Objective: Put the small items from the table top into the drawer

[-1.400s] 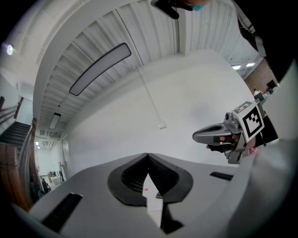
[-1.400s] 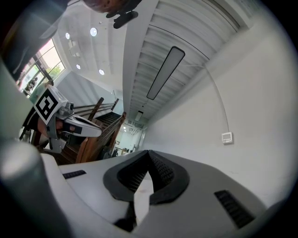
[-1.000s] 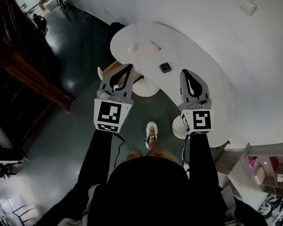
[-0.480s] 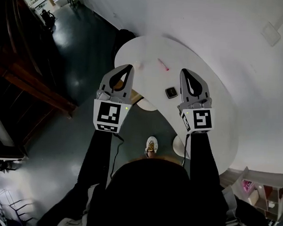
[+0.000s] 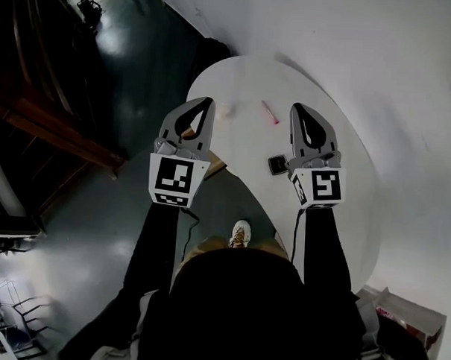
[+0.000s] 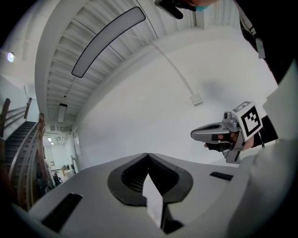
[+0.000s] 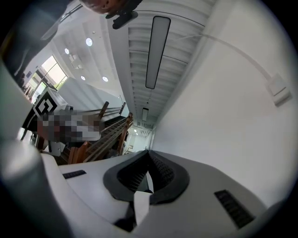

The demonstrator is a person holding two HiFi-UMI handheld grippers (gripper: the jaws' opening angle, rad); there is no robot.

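A white oval table [image 5: 337, 195] lies ahead in the head view. On it are a pink stick-like item [image 5: 270, 112], a small pale item [image 5: 225, 108] and a dark square item [image 5: 278, 164]. My left gripper [image 5: 207, 102] is held level over the table's left edge, shut and empty, close to the pale item. My right gripper [image 5: 296, 107] hovers over the table just right of the dark square item, also shut and empty. In the left gripper view the jaws [image 6: 148, 155] meet with nothing between them, and the right gripper [image 6: 219, 132] shows at the side. No drawer is in view.
A white wall [image 5: 380, 55] rises behind the table. Dark glossy floor [image 5: 97, 222] spreads to the left, with a wooden stair rail [image 5: 56, 123]. A brown piece [image 5: 213, 164] shows under the table's near edge. The person's shoe [image 5: 240, 232] stands below.
The person has stepped toward the table. Both grippers moved forward together and now reach over its near edge; the small items lie closer to the jaws.
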